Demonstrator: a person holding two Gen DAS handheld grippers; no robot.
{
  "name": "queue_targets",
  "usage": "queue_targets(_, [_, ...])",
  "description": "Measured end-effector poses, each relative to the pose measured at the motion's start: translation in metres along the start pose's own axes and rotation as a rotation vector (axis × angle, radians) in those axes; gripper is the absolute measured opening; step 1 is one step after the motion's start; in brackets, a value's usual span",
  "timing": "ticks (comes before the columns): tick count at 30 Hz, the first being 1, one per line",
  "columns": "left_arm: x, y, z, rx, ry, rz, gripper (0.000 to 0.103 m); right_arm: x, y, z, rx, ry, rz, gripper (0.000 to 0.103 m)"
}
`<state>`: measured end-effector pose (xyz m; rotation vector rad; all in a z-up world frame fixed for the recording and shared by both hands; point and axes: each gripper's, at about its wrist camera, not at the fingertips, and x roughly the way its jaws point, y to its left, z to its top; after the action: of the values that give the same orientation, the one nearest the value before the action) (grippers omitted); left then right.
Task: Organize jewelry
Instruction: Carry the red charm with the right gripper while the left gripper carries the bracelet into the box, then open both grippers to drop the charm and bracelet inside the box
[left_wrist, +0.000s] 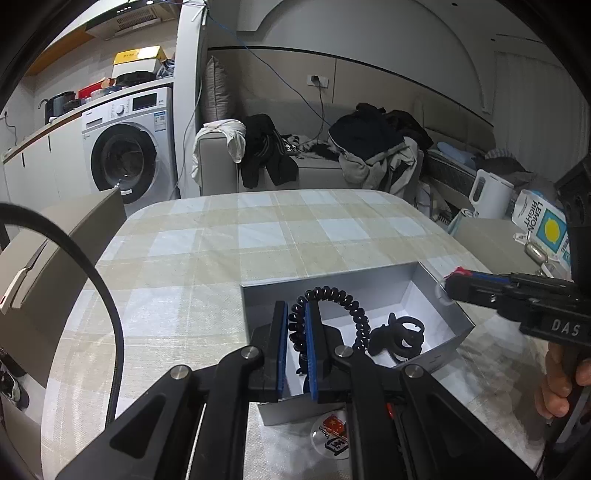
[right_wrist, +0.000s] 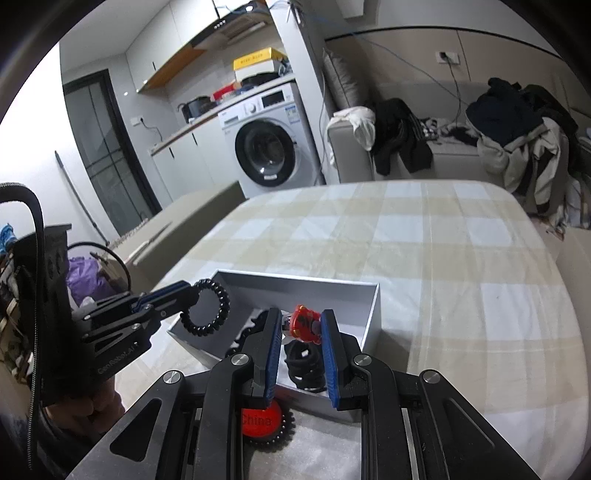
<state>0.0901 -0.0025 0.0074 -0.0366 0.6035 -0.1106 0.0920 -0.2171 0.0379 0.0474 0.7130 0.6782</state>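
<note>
Jewelry goes in one open grey box (left_wrist: 413, 291) at the near edge of one checked counter (left_wrist: 258, 229), whose far half lies bare. Inside the box lie black rings (left_wrist: 402, 338), in a heap I cannot count. One black spiral hair tie (left_wrist: 332, 295) hangs over the box's left side, pinched in the narrow jaws of the left gripper (left_wrist: 295, 321). One small red charm (right_wrist: 304, 321) sits clamped in the jaws of the right gripper (right_wrist: 301, 332) above the box's near-right corner. One round badge (left_wrist: 332, 435) lies just before the box's near wall.
</note>
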Motion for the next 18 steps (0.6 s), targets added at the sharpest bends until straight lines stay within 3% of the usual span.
queue_targets(18, [0.010,-0.008,-0.005,0.023,0.029,-0.007,0.005,0.021,0.007,-0.007,-0.038,0.058,-0.030,0.020])
